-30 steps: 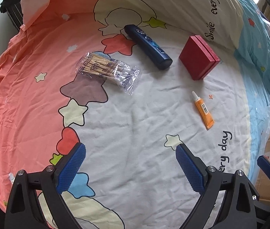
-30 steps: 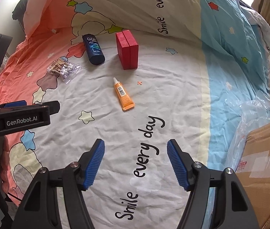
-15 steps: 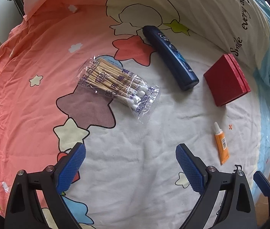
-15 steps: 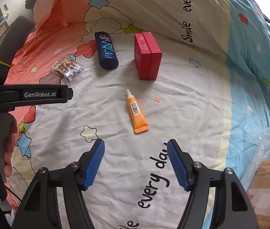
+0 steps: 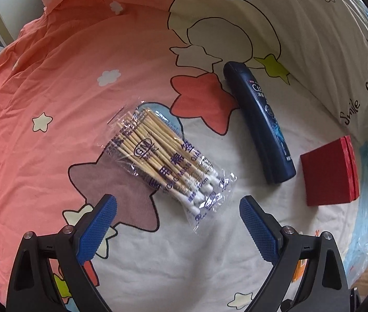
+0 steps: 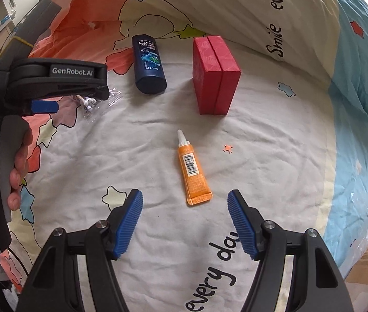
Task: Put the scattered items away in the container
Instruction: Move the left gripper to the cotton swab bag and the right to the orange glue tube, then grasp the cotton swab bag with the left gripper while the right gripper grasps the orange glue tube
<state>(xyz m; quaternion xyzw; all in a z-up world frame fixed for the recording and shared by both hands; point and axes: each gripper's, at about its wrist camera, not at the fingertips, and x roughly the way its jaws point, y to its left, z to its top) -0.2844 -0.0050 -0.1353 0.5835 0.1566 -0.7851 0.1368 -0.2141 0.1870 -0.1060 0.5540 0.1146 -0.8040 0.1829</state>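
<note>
Fingers (image 6: 132,218) four; items four.

A clear plastic bag of cotton swabs (image 5: 168,163) with wooden sticks lies flat and askew on the bed sheet (image 5: 54,104). Beside it a dark blue shampoo bottle (image 6: 148,63) lies on its back, label up. A red box (image 6: 215,74), closed, stands on edge near the bottle. An orange tube (image 6: 193,174) with a white nozzle and barcode lies flat, apart from the box.

Swab bag (image 5: 169,160) left of bottle (image 5: 259,122) — box (image 5: 329,174) right
</note>
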